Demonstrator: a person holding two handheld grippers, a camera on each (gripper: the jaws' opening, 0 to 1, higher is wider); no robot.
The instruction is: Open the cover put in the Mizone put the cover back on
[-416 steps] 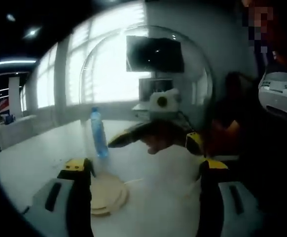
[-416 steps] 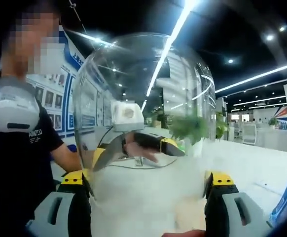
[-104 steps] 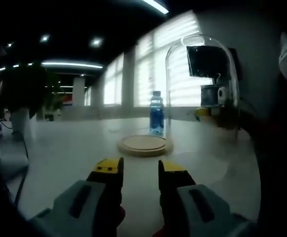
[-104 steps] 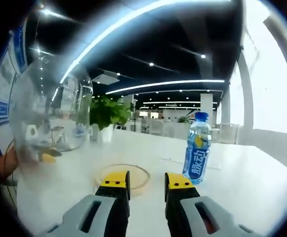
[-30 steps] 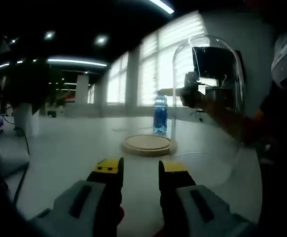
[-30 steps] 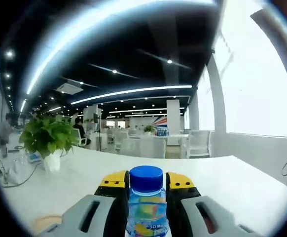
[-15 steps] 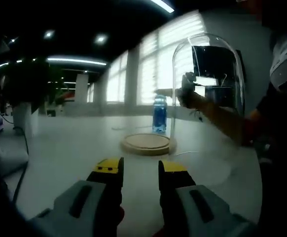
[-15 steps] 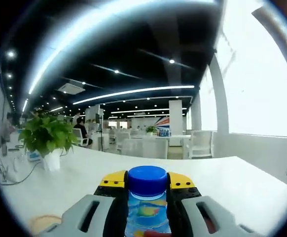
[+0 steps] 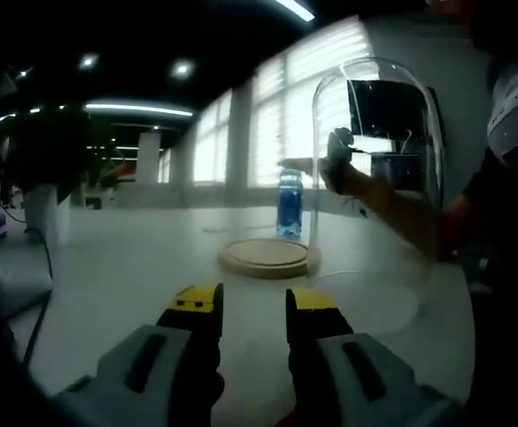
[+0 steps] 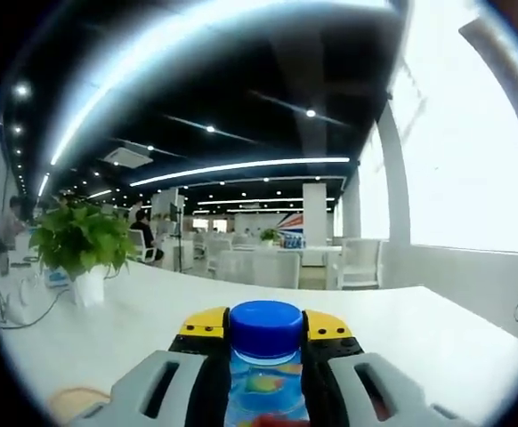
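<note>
Blue-capped and clear-bodied, the Mizone plastic bottle sat pinched between the jaws of your right gripper, just under its cap, and it seemed already clear of the white surface, though the right gripper view hid the bottle's foot. In the left gripper view the same bottle hung just behind the round wooden base, beside the tall clear glass dome cover, which stood off the base to its right.

Your left gripper was idle low over the surface, its jaws drawn close together with a narrow gap and nothing between them.

The risks lay in the carry. A grip that high on a smooth, liquid-filled bottle could have let it swing or slip. The dome stood close to the path, so a wide sweep of bottle or forearm could have knocked it over. Setting the bottle off-centre on the base might have left the dome's rim catching it when you replaced the cover.
</note>
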